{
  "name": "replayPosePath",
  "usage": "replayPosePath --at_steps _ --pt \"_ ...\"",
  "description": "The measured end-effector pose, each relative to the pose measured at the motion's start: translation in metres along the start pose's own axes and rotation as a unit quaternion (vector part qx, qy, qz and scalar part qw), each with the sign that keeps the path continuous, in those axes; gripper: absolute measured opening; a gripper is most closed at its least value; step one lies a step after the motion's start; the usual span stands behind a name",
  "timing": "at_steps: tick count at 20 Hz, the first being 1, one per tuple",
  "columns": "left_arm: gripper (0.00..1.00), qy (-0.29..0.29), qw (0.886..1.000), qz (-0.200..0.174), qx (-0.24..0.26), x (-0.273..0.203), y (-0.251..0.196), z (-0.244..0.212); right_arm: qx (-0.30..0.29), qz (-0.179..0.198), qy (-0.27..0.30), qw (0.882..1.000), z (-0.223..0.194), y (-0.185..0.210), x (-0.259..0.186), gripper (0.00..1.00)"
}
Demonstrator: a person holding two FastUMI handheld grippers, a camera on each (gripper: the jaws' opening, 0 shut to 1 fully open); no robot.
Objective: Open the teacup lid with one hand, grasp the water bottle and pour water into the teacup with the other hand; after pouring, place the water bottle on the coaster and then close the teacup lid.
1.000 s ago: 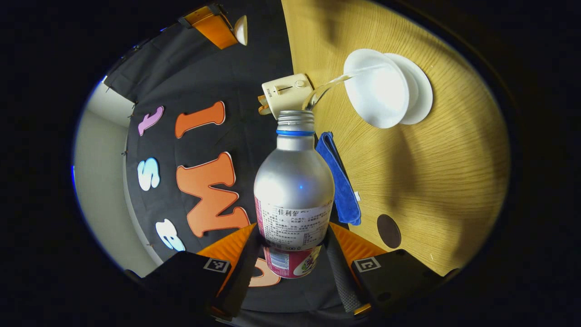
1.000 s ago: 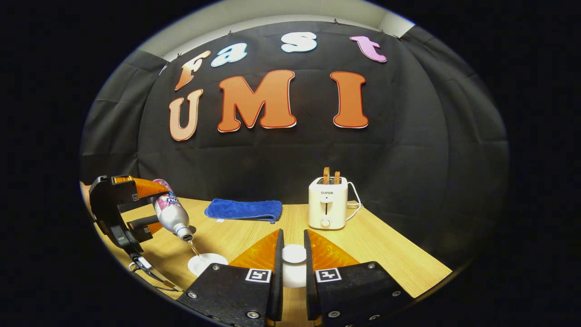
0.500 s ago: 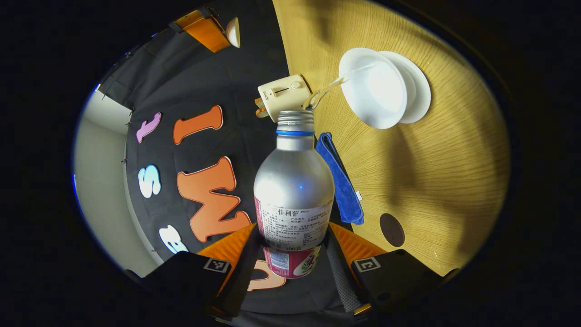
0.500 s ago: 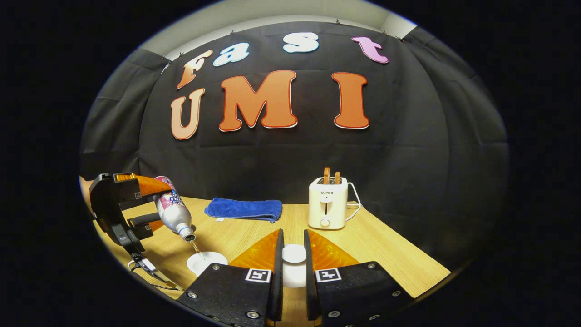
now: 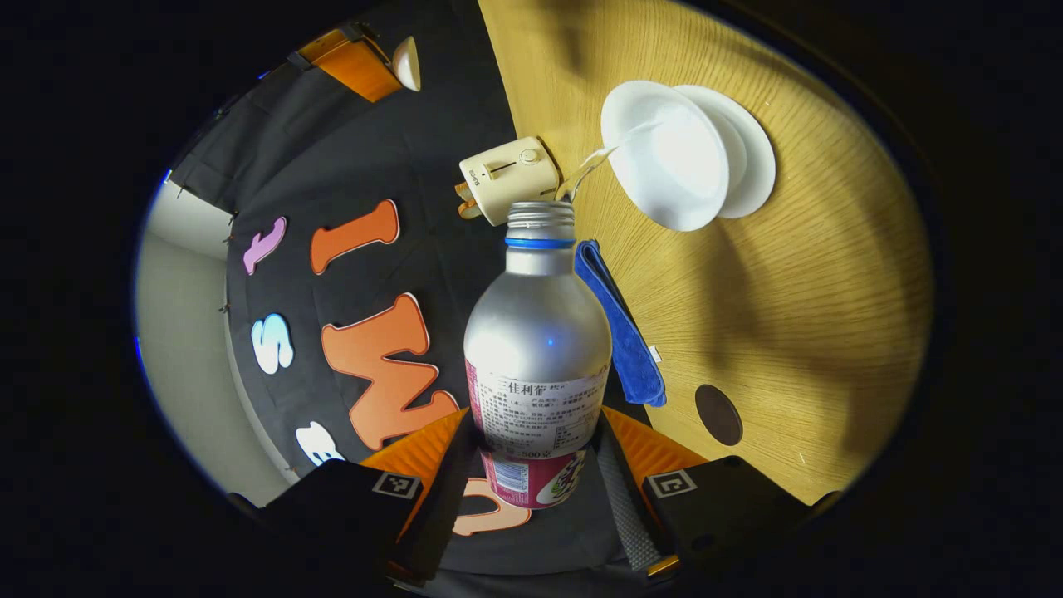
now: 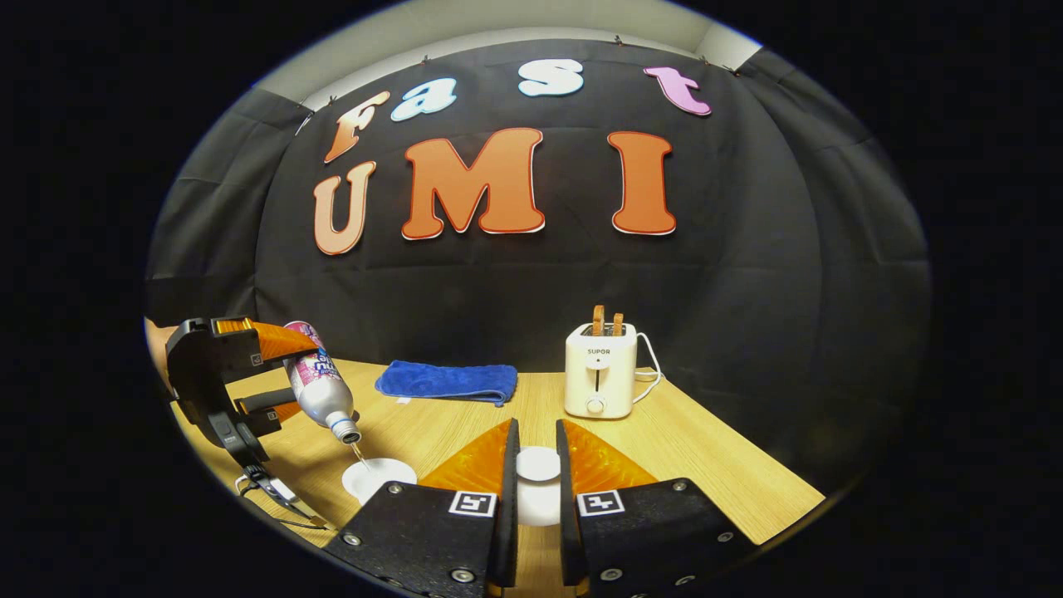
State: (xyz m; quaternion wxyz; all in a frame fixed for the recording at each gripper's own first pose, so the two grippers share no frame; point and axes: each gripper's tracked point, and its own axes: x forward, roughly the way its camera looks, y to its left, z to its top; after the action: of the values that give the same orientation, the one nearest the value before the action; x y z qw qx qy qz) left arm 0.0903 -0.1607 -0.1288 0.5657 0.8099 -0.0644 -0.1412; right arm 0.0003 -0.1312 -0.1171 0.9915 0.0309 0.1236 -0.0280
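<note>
**Two tongs, one pouring**

Two fingers of the left tongs (image 5: 531, 465) press on the bottle (image 5: 537, 349), tipped so a thin stream of water falls into the white cup (image 5: 664, 162) on its saucer. The right tongs (image 6: 531, 477) are closed on the lid (image 6: 537, 463), held above the worktop (image 6: 706, 465); its lower part is hidden. The dark coaster (image 5: 719, 414) lies bare beside a blue cloth (image 5: 623, 332).

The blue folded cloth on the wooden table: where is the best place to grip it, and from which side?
Grip the blue folded cloth at its thicker folded end nearest the white toaster, coming from above. It lies flat, so only a raised fold likely gives fingers purchase.
</note>
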Motion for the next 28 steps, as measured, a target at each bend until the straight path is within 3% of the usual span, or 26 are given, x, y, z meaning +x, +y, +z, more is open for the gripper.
replayPosePath --at_steps 28 --pt "0.84 -0.017 0.999 -0.006 0.041 -0.004 0.001 0.008 -0.022 0.024 -0.007 0.999 0.003 0.021 0.0 0.21"
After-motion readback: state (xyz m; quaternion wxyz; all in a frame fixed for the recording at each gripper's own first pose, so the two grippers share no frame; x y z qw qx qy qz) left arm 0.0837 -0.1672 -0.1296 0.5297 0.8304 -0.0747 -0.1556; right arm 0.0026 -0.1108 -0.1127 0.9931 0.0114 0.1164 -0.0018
